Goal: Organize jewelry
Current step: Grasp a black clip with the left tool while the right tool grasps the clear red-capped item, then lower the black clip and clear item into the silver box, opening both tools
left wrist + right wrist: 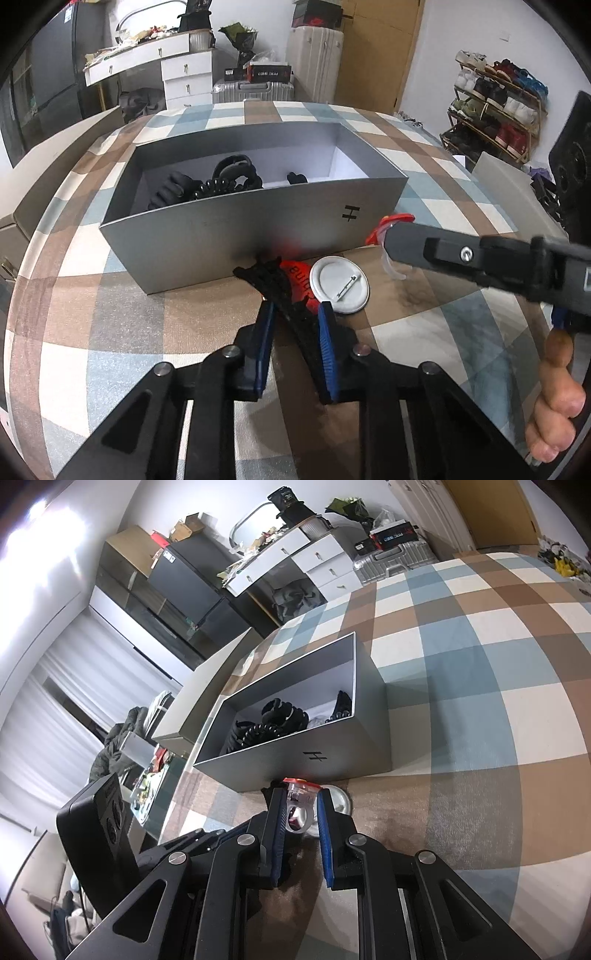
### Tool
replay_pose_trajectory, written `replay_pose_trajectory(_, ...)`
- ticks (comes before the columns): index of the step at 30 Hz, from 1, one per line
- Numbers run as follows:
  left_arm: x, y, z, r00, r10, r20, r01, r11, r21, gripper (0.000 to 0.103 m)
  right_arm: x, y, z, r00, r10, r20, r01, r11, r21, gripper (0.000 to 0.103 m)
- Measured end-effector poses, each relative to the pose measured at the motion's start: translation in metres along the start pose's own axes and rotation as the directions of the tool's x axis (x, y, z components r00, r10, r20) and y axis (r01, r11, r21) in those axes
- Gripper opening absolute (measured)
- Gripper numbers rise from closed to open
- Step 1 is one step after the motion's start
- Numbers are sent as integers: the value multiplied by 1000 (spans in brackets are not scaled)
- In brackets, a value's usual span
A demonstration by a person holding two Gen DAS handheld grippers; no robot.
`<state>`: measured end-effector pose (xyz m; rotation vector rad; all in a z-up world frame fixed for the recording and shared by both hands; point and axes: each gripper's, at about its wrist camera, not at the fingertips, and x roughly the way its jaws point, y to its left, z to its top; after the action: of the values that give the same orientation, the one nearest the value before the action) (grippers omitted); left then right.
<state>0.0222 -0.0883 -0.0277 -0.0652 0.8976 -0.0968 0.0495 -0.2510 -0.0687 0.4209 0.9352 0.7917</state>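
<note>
The left gripper (295, 310) is clamped on a black toothed hair clip (284, 295) before the grey box (258, 229), the right gripper (301, 805) on a clear ring (299, 814); lifting clear of the box wall is advised

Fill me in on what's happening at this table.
A person is sorting accessories into an open grey box on a checked tablecloth, with a hand-held tool in each hand. The left tool is clamped on a black toothed hair clip lying in front of the box. The right tool grips a clear plastic ring with a red top. A round pin badge lies face down beside the clip. Dark hair accessories already sit in the box.
</note>
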Motion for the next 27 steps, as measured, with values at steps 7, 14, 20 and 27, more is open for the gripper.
replay_pose_trajectory(7,-7,6,-3,999,-2,32,3,1000,-9,11,-3,3,1,1000,7,6,-7,1000,-7,16)
replay_pose_trajectory(14,-19,9,-2,996,-1,88,2,1000,-14,10,-4,7,1,1000,17,10,-17,1000,-18,16)
replay_pose_trajectory(20,-27,9,-2,992,0,127,1,1000,-7,10,-5,8,1,1000,23,12,-22,1000,-21,16)
replay_pose_trajectory(27,-34,10,2,986,14,168,-13,1000,-5,10,-7,8,1,1000,26,17,-26,999,-20,16)
